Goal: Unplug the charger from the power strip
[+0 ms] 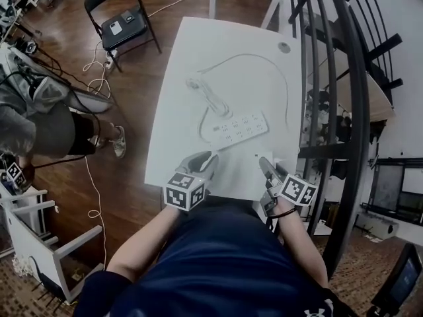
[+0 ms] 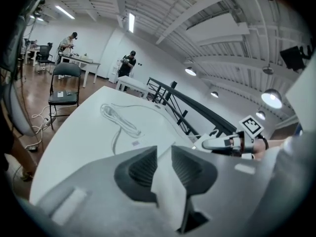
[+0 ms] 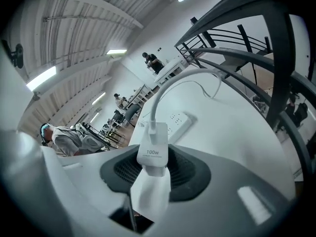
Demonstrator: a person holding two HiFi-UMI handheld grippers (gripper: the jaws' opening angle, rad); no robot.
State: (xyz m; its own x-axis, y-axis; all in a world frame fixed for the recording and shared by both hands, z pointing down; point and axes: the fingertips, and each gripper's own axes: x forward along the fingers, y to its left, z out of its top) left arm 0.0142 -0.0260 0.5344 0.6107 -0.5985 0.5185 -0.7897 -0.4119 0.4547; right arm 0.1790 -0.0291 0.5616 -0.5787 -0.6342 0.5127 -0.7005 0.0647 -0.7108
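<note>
1. Unplugging looks done: the charger [image 3: 154, 154] is clear of the power strip [image 1: 236, 129], clamped in the right gripper [image 3: 152, 179] over the table's [image 1: 185, 58] near edge.
2. Left gripper [image 2: 164, 164]: jaws narrowly apart, nothing between them.
3. Probably left: set the charger down.
4. Count: one charger, one power strip, one trailing cable [image 1: 287, 98], two grippers.

Left gripper [image 1: 206, 162]: lower centre-left of the head view, tilted down, jaws slightly apart, nothing between them.
Right gripper [image 1: 266, 167]: lower centre-right, tilted down, jaws clamped on the charger [image 3: 153, 154].
Left arm [image 1: 142, 243]: bare forearm rising from bottom left to its gripper.
Right arm [image 1: 301, 240]: bare forearm rising from bottom right to its gripper.
</note>
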